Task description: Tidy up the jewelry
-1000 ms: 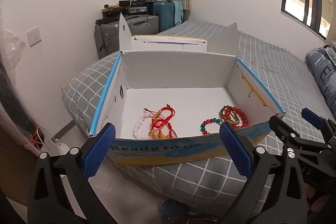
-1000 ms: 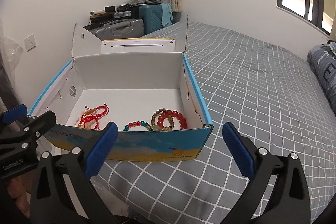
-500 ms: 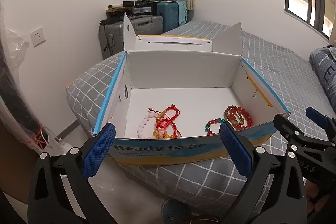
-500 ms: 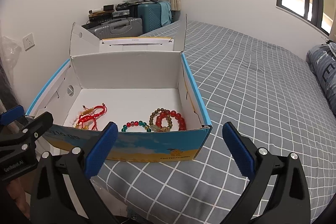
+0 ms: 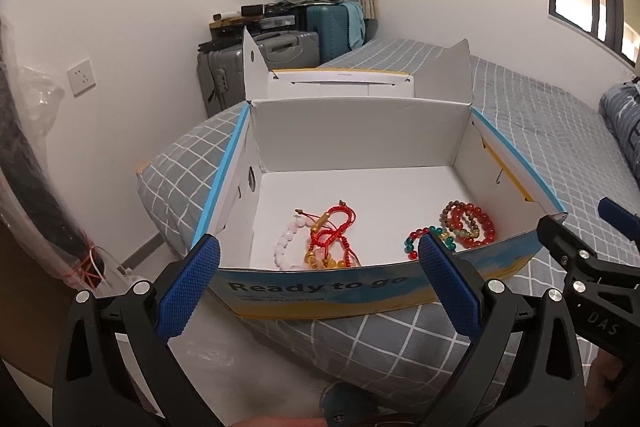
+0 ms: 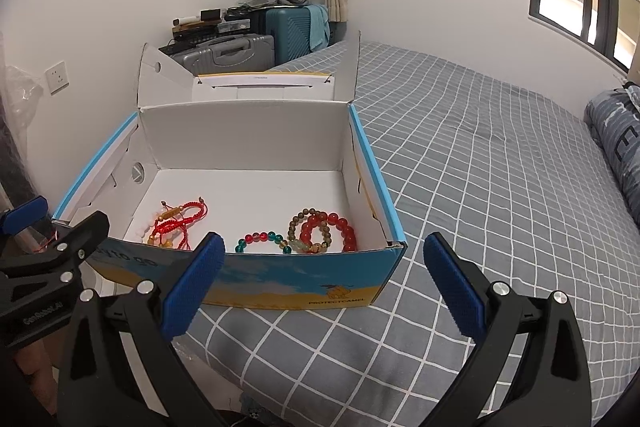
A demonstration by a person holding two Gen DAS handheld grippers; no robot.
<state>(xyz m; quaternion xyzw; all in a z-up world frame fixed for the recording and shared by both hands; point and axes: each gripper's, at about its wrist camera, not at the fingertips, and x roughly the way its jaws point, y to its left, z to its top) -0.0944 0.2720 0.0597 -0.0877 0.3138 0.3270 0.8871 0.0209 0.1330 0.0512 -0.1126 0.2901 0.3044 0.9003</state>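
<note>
We held the left hand-held gripper (image 5: 318, 271) and right hand-held gripper (image 6: 324, 273) released, both short of the open box (image 6: 280, 279) at the bed's (image 6: 460, 187) foot corner. Red cord bracelets (image 5: 332, 231) lay near its left wall, bead bracelets (image 6: 324, 231) front-right (floor behind them bare).

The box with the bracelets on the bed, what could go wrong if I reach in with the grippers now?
1. The red cord bracelets lie tangled over the pale bead bracelet, so lifting one may drag the others.
2. The red bead bracelet overlaps the brown bead bracelet; a pinch could catch both.
3. The cardboard box sits on the soft bed near its corner, so pushing its front wall might tip or slide it.
</note>
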